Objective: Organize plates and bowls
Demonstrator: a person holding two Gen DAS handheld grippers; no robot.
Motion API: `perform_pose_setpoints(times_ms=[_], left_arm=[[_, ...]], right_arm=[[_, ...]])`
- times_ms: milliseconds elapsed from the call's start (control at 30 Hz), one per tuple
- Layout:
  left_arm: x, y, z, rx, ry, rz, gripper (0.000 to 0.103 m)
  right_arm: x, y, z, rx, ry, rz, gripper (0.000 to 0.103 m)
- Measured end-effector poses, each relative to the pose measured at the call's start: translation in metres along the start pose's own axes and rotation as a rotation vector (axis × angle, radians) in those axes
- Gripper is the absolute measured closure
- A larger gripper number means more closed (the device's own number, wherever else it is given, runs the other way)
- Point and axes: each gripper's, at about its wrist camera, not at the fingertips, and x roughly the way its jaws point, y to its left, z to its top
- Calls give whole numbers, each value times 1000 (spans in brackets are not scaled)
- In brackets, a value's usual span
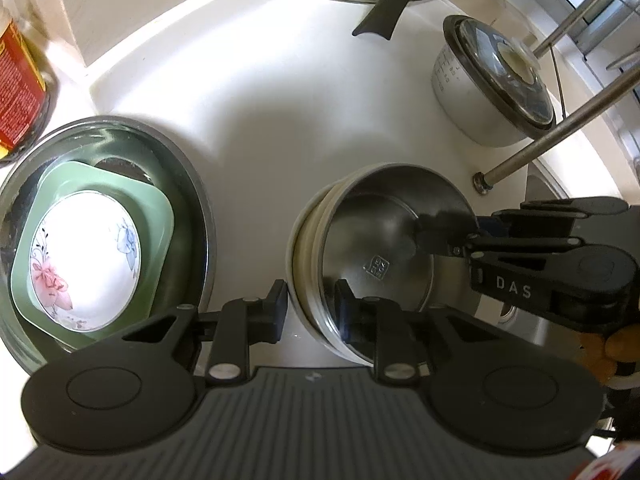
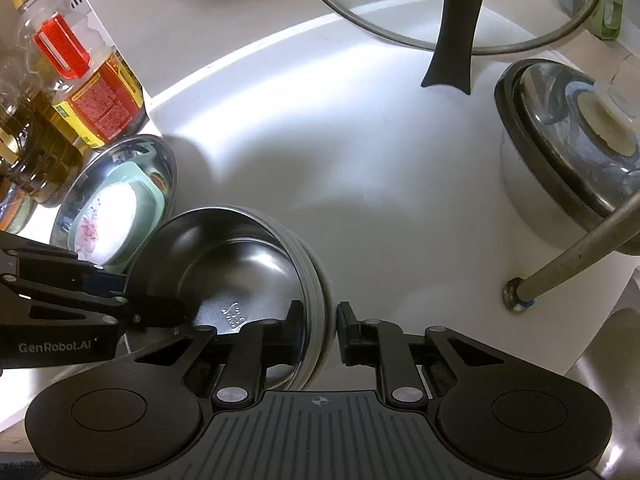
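A steel bowl (image 1: 380, 240) (image 2: 240, 248) sits nested on top of cream bowls (image 1: 308, 236) (image 2: 318, 276) on the white counter. My left gripper (image 1: 312, 308) pinches the stack's near rim, one finger inside the steel bowl and one outside. From the opposite side my right gripper (image 2: 318, 332) clamps the rim the same way. To the left stands a large steel basin (image 1: 192, 184) (image 2: 164, 160). It holds a green square dish (image 1: 160, 216) (image 2: 150, 196) with a white floral bowl (image 1: 84, 260) (image 2: 108, 224) inside it.
An oil bottle (image 1: 20, 80) (image 2: 96, 92) stands behind the basin. At the back lies a glass lid with a black handle (image 1: 384, 4) (image 2: 456, 40). A lidded metal pot (image 1: 488, 80) (image 2: 560, 152) and a slanted metal rod (image 1: 560, 132) (image 2: 580, 252) stand on the right, by the sink (image 1: 532, 320).
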Motion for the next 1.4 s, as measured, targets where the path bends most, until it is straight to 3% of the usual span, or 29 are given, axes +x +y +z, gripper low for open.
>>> perform_pose_setpoints(times_ms=[467, 1400], left_arm=[[1, -4, -1, -35, -13, 37, 82], [0, 2, 7, -53, -6, 32, 82]], right_arm=[[1, -1, 2, 73, 1, -20, 87], [4, 0, 11, 58, 18, -7, 88]])
